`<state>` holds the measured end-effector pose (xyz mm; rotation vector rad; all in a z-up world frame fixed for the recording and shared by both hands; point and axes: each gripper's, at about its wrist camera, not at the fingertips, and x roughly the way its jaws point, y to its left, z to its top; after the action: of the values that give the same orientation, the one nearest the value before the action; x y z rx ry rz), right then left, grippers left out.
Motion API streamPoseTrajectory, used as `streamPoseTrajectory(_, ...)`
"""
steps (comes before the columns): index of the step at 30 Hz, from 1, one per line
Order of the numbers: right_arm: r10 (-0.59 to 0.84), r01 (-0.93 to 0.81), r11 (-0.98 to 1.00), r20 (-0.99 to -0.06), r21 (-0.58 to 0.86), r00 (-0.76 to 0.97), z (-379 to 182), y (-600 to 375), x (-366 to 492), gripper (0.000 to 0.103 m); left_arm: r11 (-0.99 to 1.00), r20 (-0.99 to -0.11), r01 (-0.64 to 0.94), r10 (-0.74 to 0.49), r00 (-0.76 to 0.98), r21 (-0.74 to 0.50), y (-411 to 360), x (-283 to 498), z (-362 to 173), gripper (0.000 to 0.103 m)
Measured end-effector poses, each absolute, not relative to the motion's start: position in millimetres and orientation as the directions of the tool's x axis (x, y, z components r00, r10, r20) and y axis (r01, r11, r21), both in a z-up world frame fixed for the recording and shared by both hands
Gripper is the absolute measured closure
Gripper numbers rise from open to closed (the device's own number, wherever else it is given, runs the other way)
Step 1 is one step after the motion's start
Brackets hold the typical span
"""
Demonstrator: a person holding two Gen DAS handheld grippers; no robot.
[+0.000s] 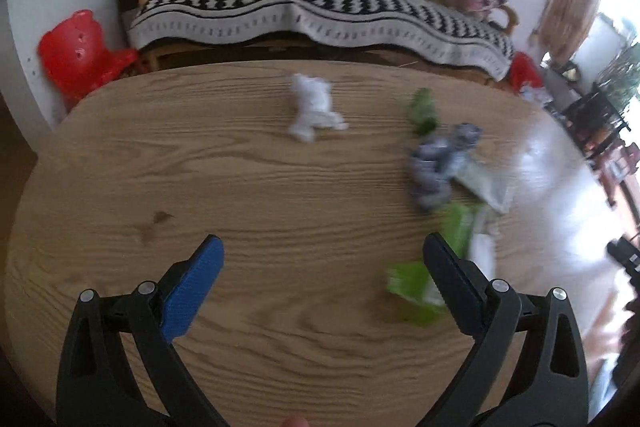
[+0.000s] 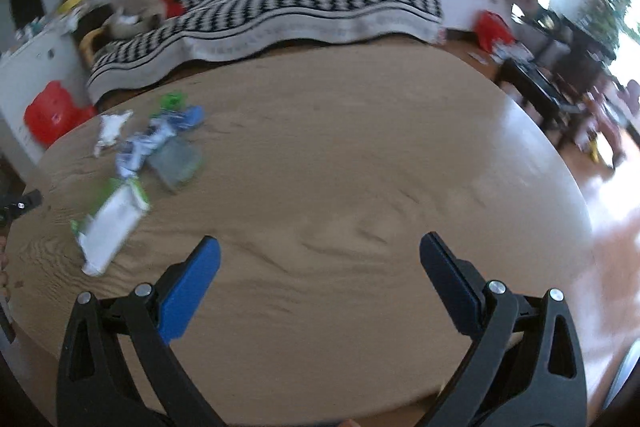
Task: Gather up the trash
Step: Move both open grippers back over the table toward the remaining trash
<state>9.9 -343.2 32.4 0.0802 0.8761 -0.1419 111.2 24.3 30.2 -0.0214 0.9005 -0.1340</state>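
left wrist: low over table (image 1: 248, 187), facing sofa (image 1: 320, 11) | right wrist: same; shares both

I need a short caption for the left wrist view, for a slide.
Open left gripper above a wooden table with scattered trash: white paper and green wrapper.

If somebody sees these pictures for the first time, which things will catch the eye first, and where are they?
First, the litter on the wooden table: a crumpled white paper near the far edge and a green-and-white wrapper nearer the camera. Behind the table stands a sofa under a black-and-white patterned blanket. Both the left tool and the right tool are open and empty above the tabletop.
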Motion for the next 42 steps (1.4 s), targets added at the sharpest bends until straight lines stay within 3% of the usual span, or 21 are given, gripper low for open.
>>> streamPoseTrajectory(12, 0.058, -0.065, 0.998, -0.828, 0.026, 0.558, 10.6, -229.9, 72.0, 0.007, 0.958, -0.809, 0.284, -0.199, 0.552, -0.042, 7.6, 121.2, 6.8, 0.006)
streamPoseTrajectory(25, 0.088, -0.198, 0.980, -0.867, -0.012, 0.490, -24.6, -160.3, 91.6, 0.007, 0.987, -0.828, 0.163, -0.092, 0.553, -0.001, 54.9, 115.9, -5.0, 0.006)
streamPoseTrajectory(32, -0.008, -0.105, 0.992, -0.865, -0.070, 0.501, -23.0, -213.8, 82.0, 0.007, 0.989, -0.818, 0.149, -0.080, 0.569, 0.007, 61.2, 122.9, -1.3, 0.006)
streamPoseTrajectory(42, 0.093, -0.071, 0.995, -0.865, 0.066, 0.493, -10.1, -216.0, 82.0, 0.007, 0.986, -0.803, 0.165, -0.077, 0.591, 0.026, 44.4, 161.6, 3.2, 0.006)
